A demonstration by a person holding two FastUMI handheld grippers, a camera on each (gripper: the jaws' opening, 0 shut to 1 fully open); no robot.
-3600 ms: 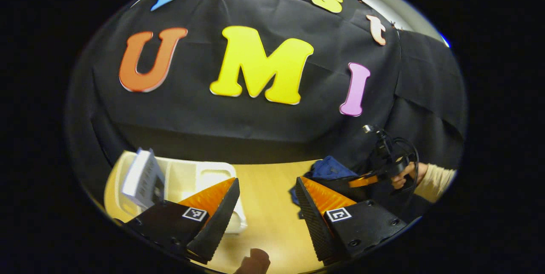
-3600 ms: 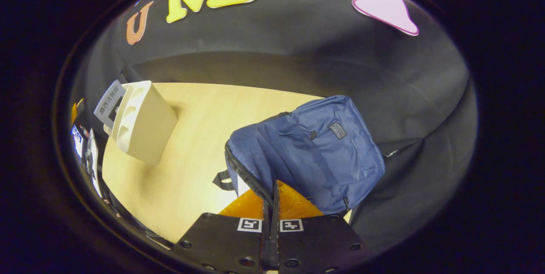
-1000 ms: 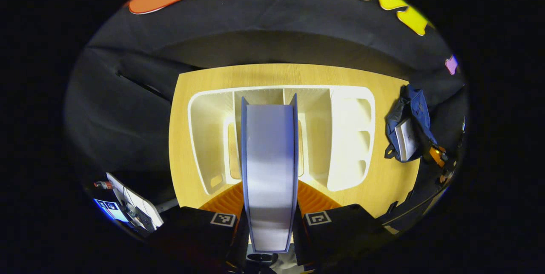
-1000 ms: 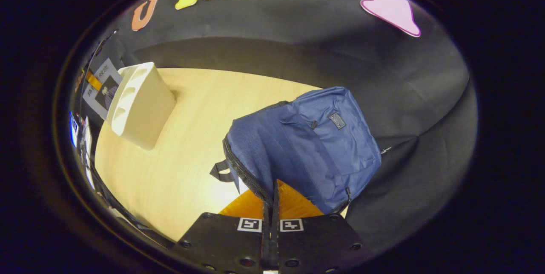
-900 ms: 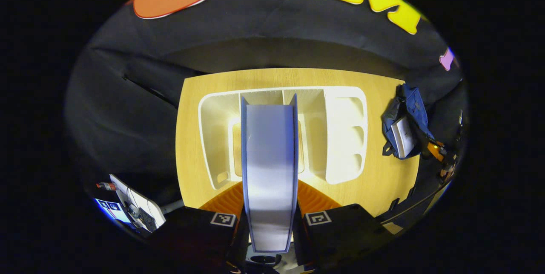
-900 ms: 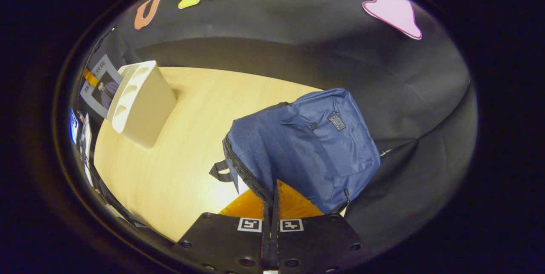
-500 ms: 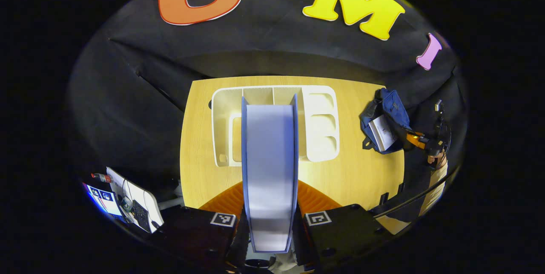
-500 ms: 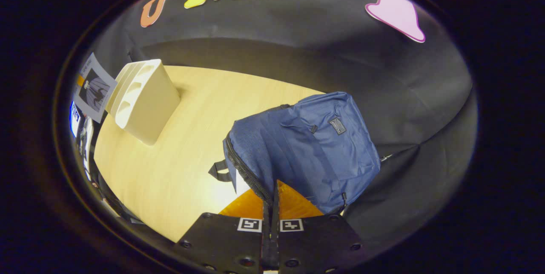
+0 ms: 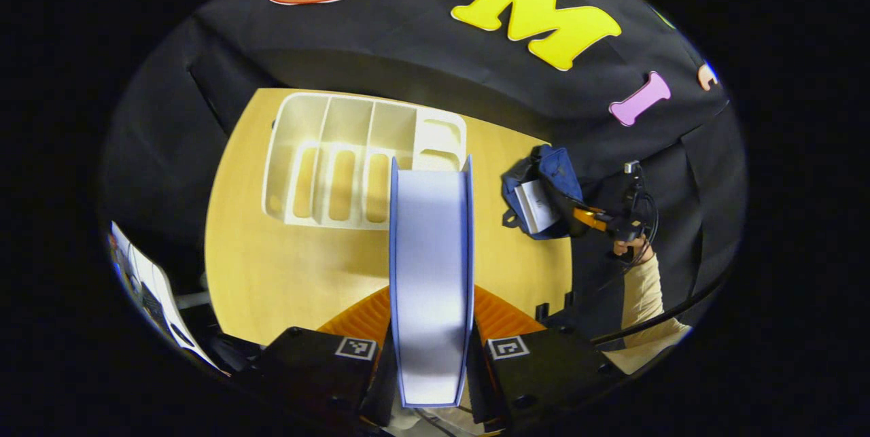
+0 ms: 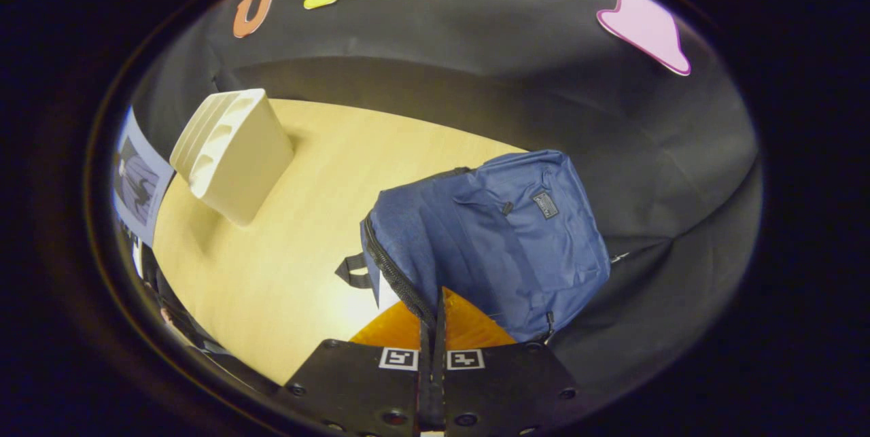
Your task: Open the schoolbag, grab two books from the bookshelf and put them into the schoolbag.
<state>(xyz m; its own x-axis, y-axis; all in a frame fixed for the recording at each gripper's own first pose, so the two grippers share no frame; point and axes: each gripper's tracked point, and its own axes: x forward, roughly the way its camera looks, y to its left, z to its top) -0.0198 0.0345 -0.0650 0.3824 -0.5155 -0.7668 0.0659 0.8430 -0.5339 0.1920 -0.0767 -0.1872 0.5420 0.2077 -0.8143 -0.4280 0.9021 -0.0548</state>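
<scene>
Left gripper (image 9: 430, 348) clamps a blue-covered white-paged book (image 9: 431, 274), frame centre; white slotted plastic bookshelf (image 9: 340, 158) sits upper left. Suggest carrying the book rightward, spine level, to the open navy fabric schoolbag (image 9: 544, 196). Right gripper (image 10: 432, 328) is pinched onto its zipper edge. Pale wooden tabletop (image 10: 299, 247); black cloth wall (image 10: 476, 70).

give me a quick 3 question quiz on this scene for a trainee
1. True or false: a book is clamped in the left claw.
2. What is already inside the open bag? A) a bottle B) a book C) nothing
3. Fill in: the right claw is pinching the bag's ____ edge.

Key: 1 true. 2 B, a white book shows in the opening. 3 zipper; it holds the bag open beside the white shelf on the table.
</scene>
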